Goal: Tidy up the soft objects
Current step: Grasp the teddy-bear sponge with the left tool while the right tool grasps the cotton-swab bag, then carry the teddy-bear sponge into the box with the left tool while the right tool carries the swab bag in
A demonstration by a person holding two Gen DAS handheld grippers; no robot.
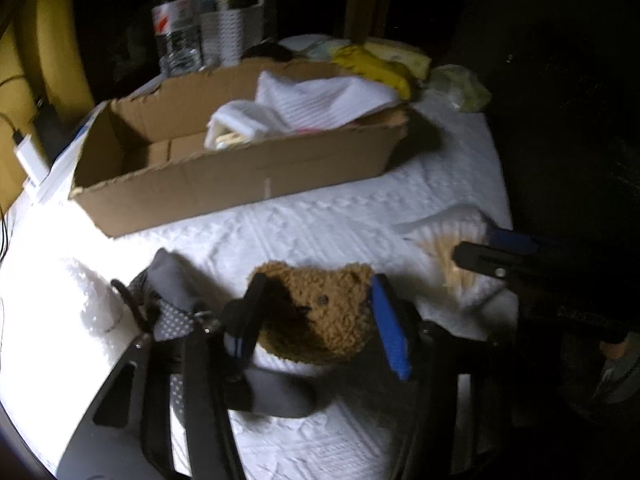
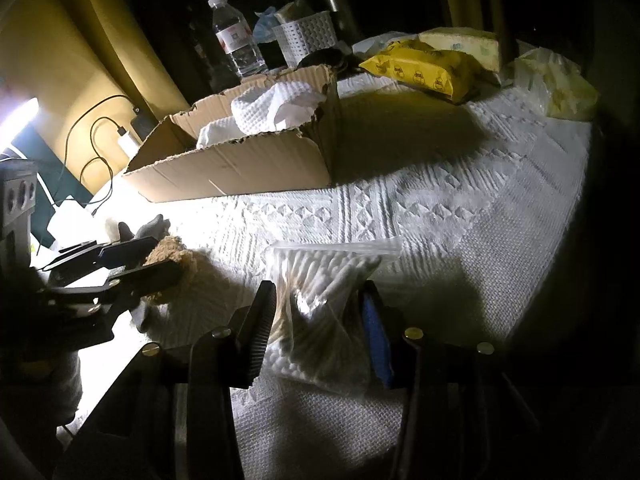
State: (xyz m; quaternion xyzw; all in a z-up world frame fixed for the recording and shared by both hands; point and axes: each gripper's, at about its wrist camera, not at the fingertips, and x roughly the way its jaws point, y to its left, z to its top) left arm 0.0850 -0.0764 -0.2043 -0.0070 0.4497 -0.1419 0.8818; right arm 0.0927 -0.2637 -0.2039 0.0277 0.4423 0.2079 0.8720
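Plush toy (image 1: 320, 312), brown and fuzzy, sits right between the fingers of the left gripper (image 1: 320, 320), low on the white bedspread (image 1: 320, 232). Both pads look pressed into the fuzz, so I'd call that a grip at medium width, though the frame is a bit blurry. The toy lies partly on a grey pouch (image 1: 176, 292) just to its left.

Over on the right side, the right gripper (image 2: 316, 332) has a clear bag of cotton swabs (image 2: 324, 280) between its fingers, which appear to pinch the bag's sides (hard to be fully sure with see-through plastic). The bag stands tall, its long axis pointing away from the gripper.

What matters for the next move: the cardboard box (image 1: 240, 184) lies straight ahead and beyond both grippers, long side facing them, with a white towel (image 1: 320, 100) already piled in its right end and the left end bare. The left gripper sits nearer that free end, so my guess is the plush goes up and forward over the near wall.

Behind the box are a water bottle (image 1: 176, 20), a white basket (image 1: 228, 28) and a yellow packet (image 2: 424, 68).
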